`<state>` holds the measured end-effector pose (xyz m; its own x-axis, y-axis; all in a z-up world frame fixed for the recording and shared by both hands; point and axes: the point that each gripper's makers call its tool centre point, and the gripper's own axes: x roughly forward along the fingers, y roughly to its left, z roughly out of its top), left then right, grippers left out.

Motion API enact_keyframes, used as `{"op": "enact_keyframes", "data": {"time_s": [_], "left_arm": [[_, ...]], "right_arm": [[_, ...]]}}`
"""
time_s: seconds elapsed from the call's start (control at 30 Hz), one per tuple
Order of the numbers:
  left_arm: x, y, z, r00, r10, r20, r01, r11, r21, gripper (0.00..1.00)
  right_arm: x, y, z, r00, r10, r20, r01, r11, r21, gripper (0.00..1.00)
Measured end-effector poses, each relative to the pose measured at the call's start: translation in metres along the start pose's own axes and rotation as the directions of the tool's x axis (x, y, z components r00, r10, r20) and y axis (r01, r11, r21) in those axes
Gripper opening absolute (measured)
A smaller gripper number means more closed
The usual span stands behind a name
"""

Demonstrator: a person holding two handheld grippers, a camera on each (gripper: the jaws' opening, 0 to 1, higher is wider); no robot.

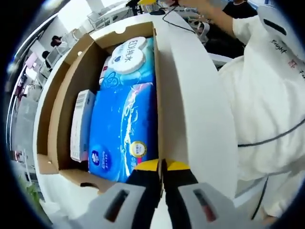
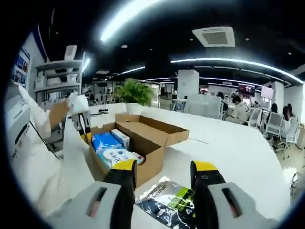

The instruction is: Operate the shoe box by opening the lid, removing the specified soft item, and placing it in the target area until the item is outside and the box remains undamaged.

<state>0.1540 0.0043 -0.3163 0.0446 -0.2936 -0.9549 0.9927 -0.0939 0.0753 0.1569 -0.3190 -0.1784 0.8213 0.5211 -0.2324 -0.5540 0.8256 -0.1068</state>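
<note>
Cardboard is the thing to mind here: the shoe box (image 2: pixel 136 138) sits on the white table (image 2: pixel 238 143) with its lid flaps already folded out, and the left gripper (image 1: pixel 162 167) has its yellow-tipped jaws pressed together on the white flap (image 1: pixel 190 95) along the box's edge, holding it back. Inside the box, against that held flap, lies the blue soft pack (image 1: pixel 124 129) of tissues, with a round-lidded wipes pack (image 1: pixel 127 55) beyond it at the far end and a slim white carton (image 1: pixel 82 124) wedged on its other side. The right gripper (image 2: pixel 162 174) hangs outside the box with its jaws spread and nothing between them; a dark printed pouch (image 2: pixel 169 202) lies on the table just in front of the box. I judge the next move is to bring the spread jaws down over the blue pack's middle, pinch only the soft wrapper, and lift straight up, keeping the flap pinned without bending it further, so the box walls do not tear.
</note>
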Motion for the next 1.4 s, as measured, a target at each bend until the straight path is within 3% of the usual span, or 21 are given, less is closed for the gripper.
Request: {"op": "enact_keyframes", "data": {"time_s": [0.1,0.17,0.33,0.4,0.47,0.53,0.73,0.83,0.97,1.13,1.17,1.2,1.23,1.27,1.3,1.33,1.4], "left_arm": [[0.001,0.000,0.000,1.000,-0.005,0.007,0.005,1.000,0.014,0.02],[0.002,0.000,0.000,1.000,-0.006,0.013,0.006,1.000,0.000,0.01],[0.007,-0.003,0.001,1.000,0.020,-0.004,-0.020,0.999,0.029,0.01],[0.006,-0.003,0.000,0.999,0.039,-0.013,-0.039,0.998,0.049,0.02],[0.006,-0.001,0.000,0.999,0.037,-0.013,-0.037,0.999,0.029,0.02],[0.006,0.000,0.000,1.000,0.024,-0.017,-0.024,1.000,0.011,0.02],[0.006,-0.002,-0.001,1.000,0.012,-0.018,-0.012,1.000,0.016,0.01],[0.006,-0.001,-0.001,1.000,0.018,-0.015,-0.018,1.000,0.015,0.01],[0.006,-0.002,-0.002,0.999,0.038,-0.014,-0.038,0.999,0.011,0.02],[0.007,-0.001,-0.002,0.997,0.066,-0.033,-0.065,0.998,0.022,0.02],[0.008,-0.001,-0.003,0.997,0.065,-0.040,-0.064,0.998,0.022,0.02],[0.007,-0.001,-0.003,0.997,0.061,-0.047,-0.060,0.998,0.019,0.02],[0.007,-0.001,-0.003,0.997,0.056,-0.050,-0.056,0.998,0.010,0.02],[0.007,0.000,-0.003,0.998,0.048,-0.051,-0.048,0.999,0.008,0.02],[0.007,0.000,-0.004,0.998,0.044,-0.051,-0.043,0.999,0.006,0.02],[0.007,0.000,-0.004,0.998,0.041,-0.054,-0.041,0.999,0.003,0.02],[0.007,0.000,-0.004,0.998,0.035,-0.055,-0.035,0.999,0.000,0.02]], "right_arm": [[-0.001,0.007,0.028,0.996,0.014,0.087,-0.013,1.000,-0.006,0.52],[0.001,0.016,0.031,0.994,0.034,0.102,-0.033,0.999,-0.009,0.51],[0.013,0.029,0.040,0.994,0.078,0.072,-0.076,0.997,-0.034,0.41],[0.016,0.040,0.052,0.990,0.124,0.070,-0.123,0.992,-0.024,0.38],[0.017,0.058,0.065,0.975,0.206,0.083,-0.207,0.978,0.008,0.38],[0.019,0.065,0.068,0.971,0.231,0.062,-0.231,0.973,-0.004,0.38],[0.029,0.072,0.059,0.965,0.262,-0.023,-0.263,0.963,-0.064,0.40],[0.033,0.081,0.057,0.935,0.351,-0.053,-0.355,0.930,-0.092,0.43],[0.057,0.078,0.055,0.927,0.366,-0.083,-0.374,0.920,-0.115,0.42],[0.061,0.081,0.046,0.911,0.396,-0.111,-0.409,0.903,-0.132,0.39],[0.058,0.079,0.038,0.905,0.393,-0.160,-0.418,0.892,-0.170,0.39],[0.057,0.075,0.035,0.906,0.381,-0.183,-0.416,0.881,-0.224,0.38],[0.058,0.067,0.037,0.920,0.356,-0.162,-0.391,0.861,-0.326,0.38],[0.060,0.060,0.041,0.929,0.348,-0.130,-0.371,0.850,-0.374,0.36],[0.061,0.055,0.042,0.933,0.342,-0.112,-0.359,0.860,-0.362,0.34],[0.059,0.060,0.035,0.900,0.410,-0.145,-0.434,0.865,-0.250,0.31],[0.062,0.064,0.029,0.865,0.465,-0.186,-0.496,0.847,-0.190,0.32]]}}
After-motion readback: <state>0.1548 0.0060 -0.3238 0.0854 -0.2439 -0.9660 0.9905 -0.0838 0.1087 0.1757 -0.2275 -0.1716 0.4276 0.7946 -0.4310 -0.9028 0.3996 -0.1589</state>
